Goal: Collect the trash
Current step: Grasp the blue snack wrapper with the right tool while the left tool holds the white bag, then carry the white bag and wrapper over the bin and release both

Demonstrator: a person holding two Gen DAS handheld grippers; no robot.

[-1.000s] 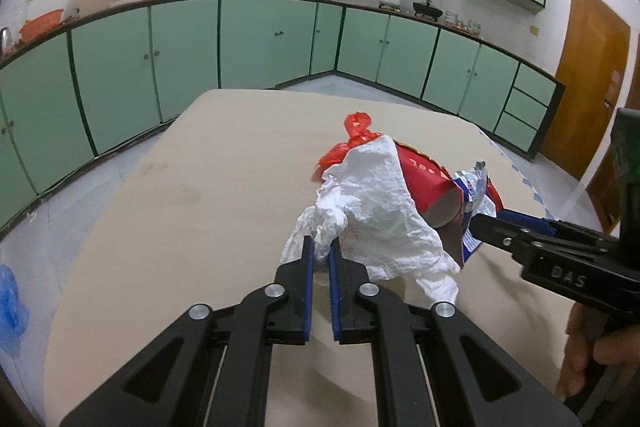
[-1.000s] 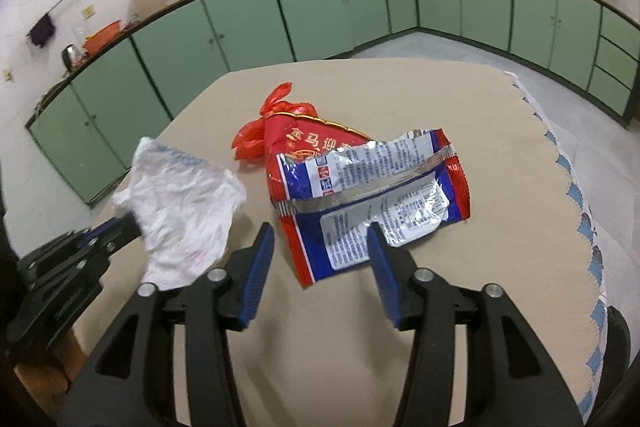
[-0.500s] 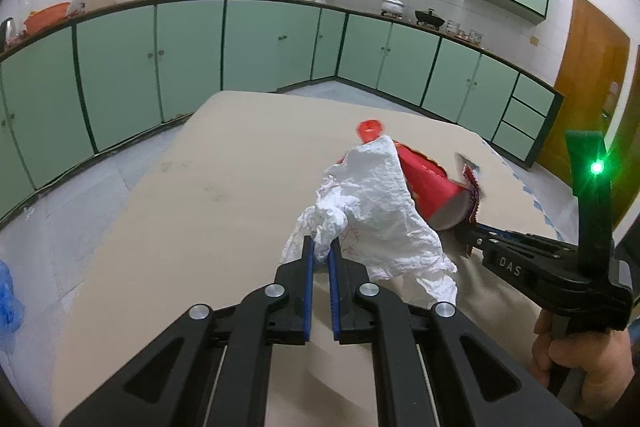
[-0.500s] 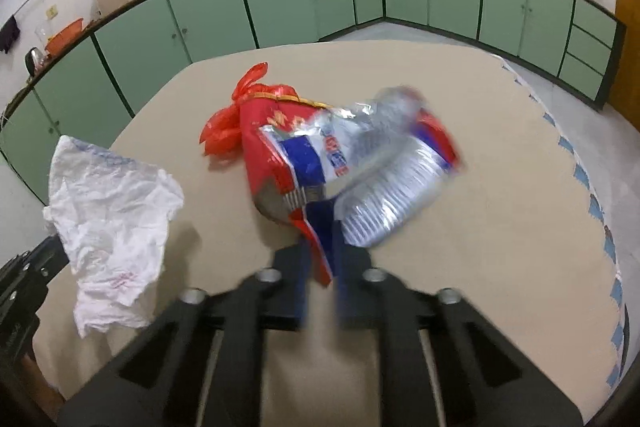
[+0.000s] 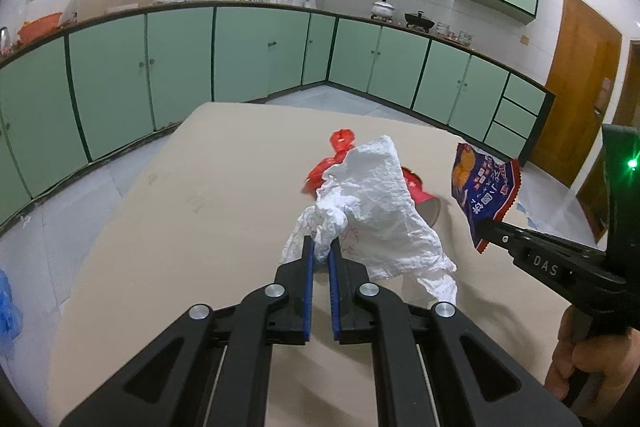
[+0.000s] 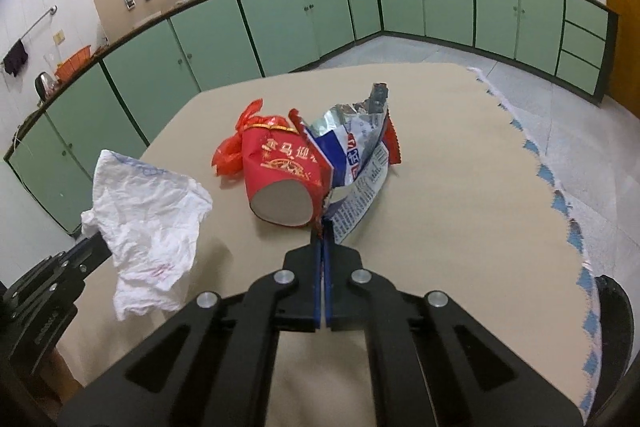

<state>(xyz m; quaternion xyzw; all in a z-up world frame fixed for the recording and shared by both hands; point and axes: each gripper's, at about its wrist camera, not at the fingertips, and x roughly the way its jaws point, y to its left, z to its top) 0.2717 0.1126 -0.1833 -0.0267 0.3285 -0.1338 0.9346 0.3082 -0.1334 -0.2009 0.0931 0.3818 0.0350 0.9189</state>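
Nearest, the left gripper has its fingers pinched narrow on a bunched fold of one white crumpled bag, which hangs ahead of and to the right of the fingertips; it looks feather-light, soft and shapeless, so a gathered fold is the sound place to hold. The right gripper has just been closing and now clamps the near corner of one foil snack wrapper, which stands up off the table beyond the tips; thin, crinkly and probably slippery, it is best gripped at a seam or corner. Just left of those fingertips lies one red paper cup on its side, light and easily crushed, best taken by its rim; behind it, touching, one knotted red plastic bag.
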